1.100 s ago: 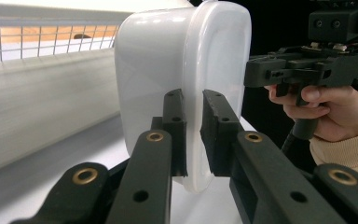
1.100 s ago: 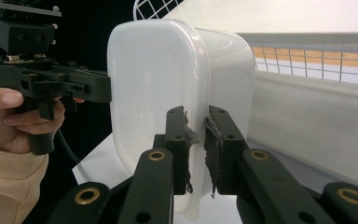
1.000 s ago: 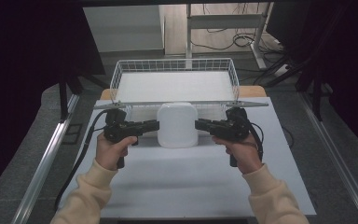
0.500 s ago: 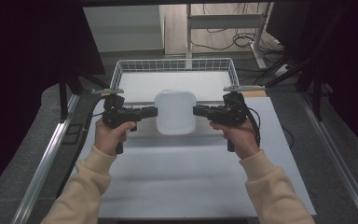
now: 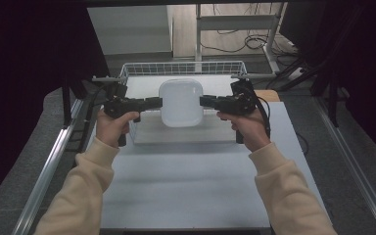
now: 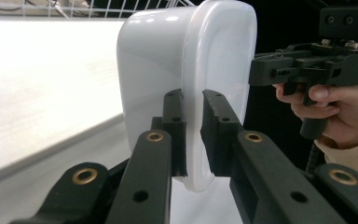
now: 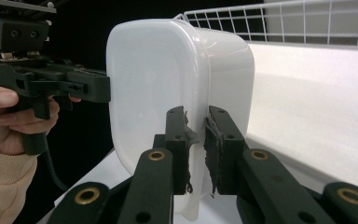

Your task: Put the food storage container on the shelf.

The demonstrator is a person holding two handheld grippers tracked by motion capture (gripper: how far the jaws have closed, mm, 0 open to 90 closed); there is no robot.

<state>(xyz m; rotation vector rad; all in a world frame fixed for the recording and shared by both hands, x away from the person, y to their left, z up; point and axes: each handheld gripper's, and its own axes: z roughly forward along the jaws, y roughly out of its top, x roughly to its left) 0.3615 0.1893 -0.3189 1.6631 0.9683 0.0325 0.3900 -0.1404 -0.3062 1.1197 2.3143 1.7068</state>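
My jaws pinch the rim of the white container [image 5: 180, 103] from both sides, left gripper [image 5: 147, 104] and right gripper [image 5: 210, 102] alike, holding it over the wire basket [image 5: 183, 67] on the desk [image 5: 186, 176]. I should keep both grips level and lower evenly, I judge.

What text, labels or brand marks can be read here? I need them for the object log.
None: no text, label or number can be read. The white container, the left gripper, the right gripper and the wire basket all look plain.
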